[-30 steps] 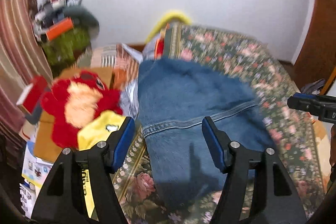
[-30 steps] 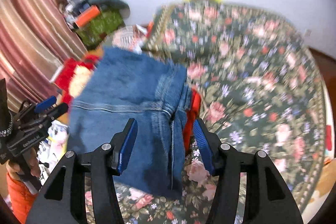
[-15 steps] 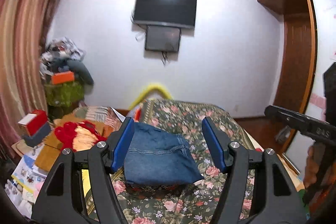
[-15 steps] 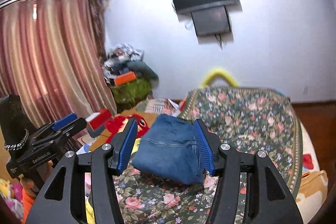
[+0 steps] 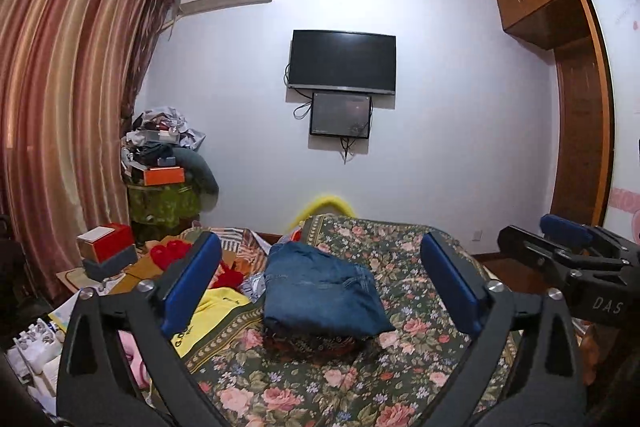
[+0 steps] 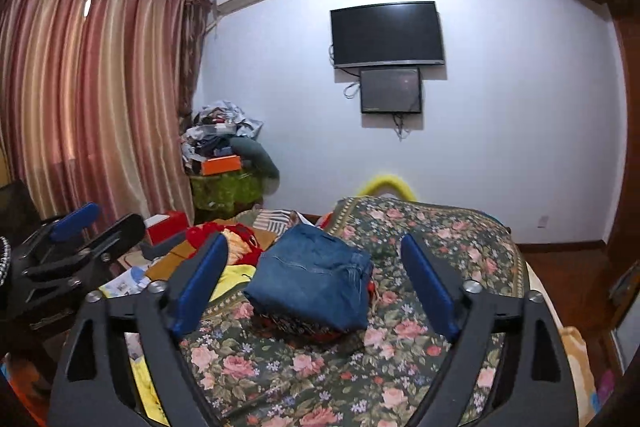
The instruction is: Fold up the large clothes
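The folded blue denim garment [image 5: 324,297] is lying on the dark floral bedspread [image 5: 404,355], atop a stack of other folded cloth. The left gripper [image 5: 320,287] and right gripper [image 6: 314,283] are both hovering well back from it, their jaws having just been opening, now spread wide with nothing between the blue pads [image 5: 192,283]. A red plush toy [image 6: 236,243] is sitting beside the bed.

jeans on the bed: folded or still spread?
Folded. The jeans lie as a compact stacked rectangle on the floral bedspread, layered edges showing at the near side. Neither gripper touches them.
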